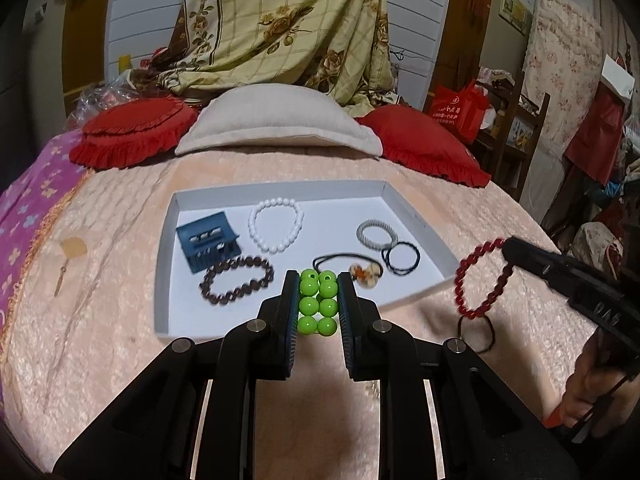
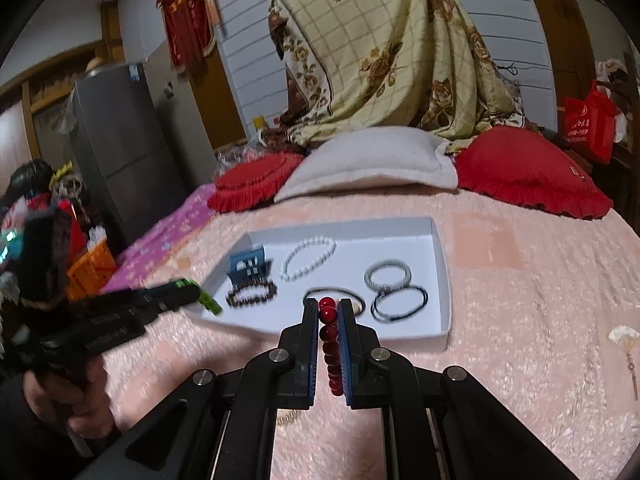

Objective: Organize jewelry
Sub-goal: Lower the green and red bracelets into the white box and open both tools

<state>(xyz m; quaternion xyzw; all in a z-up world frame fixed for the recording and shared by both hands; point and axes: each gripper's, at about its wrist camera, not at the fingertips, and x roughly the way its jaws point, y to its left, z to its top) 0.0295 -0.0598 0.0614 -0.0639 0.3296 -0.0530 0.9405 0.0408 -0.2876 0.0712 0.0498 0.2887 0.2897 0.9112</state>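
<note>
My left gripper is shut on a green bead bracelet, held over the near edge of a white tray. In the tray lie a blue comb, a white bead bracelet, a brown bead bracelet, a grey band and black hair ties. To the right, my right gripper dangles a red bead bracelet above the bedspread. In the right wrist view, the right gripper is shut on the red bracelet just short of the tray. The left gripper is blurred at the tray's left corner.
A dark hair tie lies on the pink bedspread under the red bracelet. A small fan-shaped ornament rests right of the tray. Red cushions and a beige pillow line the far end of the bed.
</note>
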